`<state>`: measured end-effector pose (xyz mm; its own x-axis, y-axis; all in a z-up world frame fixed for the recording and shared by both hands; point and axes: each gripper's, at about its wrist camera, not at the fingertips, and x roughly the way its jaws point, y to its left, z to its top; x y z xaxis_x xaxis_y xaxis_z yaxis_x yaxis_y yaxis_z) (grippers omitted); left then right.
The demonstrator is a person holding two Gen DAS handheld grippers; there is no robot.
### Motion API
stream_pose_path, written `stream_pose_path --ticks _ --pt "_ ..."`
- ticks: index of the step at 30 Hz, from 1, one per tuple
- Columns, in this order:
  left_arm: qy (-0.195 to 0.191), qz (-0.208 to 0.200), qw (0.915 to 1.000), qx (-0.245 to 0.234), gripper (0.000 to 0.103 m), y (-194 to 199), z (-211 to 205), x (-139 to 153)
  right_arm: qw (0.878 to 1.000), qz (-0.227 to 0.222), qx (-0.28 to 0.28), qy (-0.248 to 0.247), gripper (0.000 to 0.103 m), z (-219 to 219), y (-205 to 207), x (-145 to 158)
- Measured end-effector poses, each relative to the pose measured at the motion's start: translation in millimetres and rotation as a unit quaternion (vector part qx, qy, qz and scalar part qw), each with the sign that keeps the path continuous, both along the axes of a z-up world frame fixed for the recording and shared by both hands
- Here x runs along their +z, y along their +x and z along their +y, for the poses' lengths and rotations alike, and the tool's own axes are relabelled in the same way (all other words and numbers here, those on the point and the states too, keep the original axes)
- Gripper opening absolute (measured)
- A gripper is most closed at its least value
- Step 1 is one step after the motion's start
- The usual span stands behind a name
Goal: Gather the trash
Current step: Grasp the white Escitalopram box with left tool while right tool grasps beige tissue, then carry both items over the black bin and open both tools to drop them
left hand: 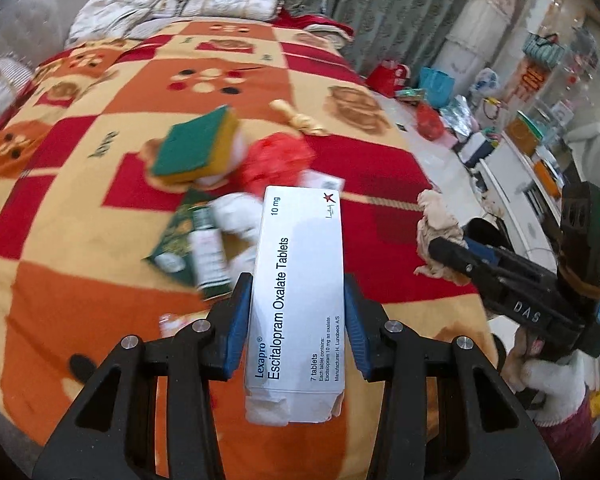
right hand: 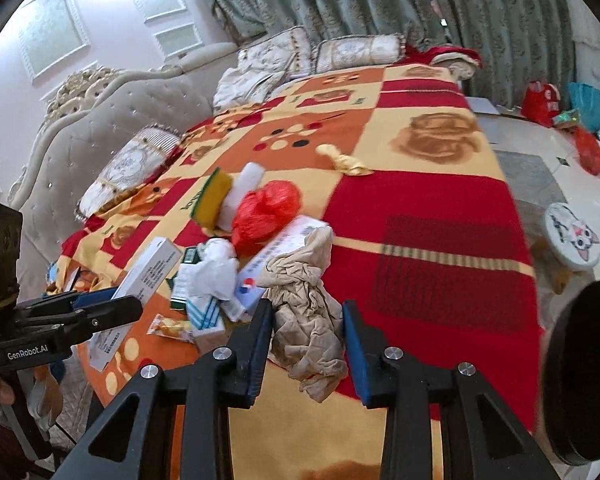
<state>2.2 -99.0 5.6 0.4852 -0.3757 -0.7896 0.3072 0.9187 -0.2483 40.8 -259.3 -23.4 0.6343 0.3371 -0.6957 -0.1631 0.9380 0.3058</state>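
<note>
My left gripper (left hand: 298, 320) is shut on a white tablet box (left hand: 300, 280), its blue pads pressed against the box's long sides above the bed. The right wrist view shows the same gripper (right hand: 128, 304) and box (right hand: 148, 276) at the left. A crumpled beige cloth (right hand: 304, 320) hangs between the blue pads of my right gripper (right hand: 308, 344), which is shut on it. That gripper (left hand: 460, 256) and the cloth (left hand: 436, 232) are also in the left wrist view. On the blanket (right hand: 420, 220) lies a pile: a green-yellow sponge (right hand: 212, 196), a red plastic bag (right hand: 264, 212), white tissue (right hand: 216, 268) and small cartons.
A gold wrapper (right hand: 344, 164) lies apart, farther up the bed. Pillows (right hand: 356, 54) and a padded headboard (right hand: 100, 132) close the far end. Right of the bed are a cat-face stool (right hand: 572, 240), bags (left hand: 430, 120) on the floor, and a dark round object (right hand: 580, 380).
</note>
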Motion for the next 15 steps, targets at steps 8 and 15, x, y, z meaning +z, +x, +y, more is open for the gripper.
stream_pose_path --ticks 8,15 --pt "0.008 -0.008 0.9989 -0.045 0.041 8 -61 4 0.999 -0.002 -0.051 -0.006 0.034 -50 -16 6" --pt "0.014 -0.013 0.9963 -0.083 0.041 11 -112 6 0.996 -0.002 -0.094 -0.007 0.034 -92 -33 8"
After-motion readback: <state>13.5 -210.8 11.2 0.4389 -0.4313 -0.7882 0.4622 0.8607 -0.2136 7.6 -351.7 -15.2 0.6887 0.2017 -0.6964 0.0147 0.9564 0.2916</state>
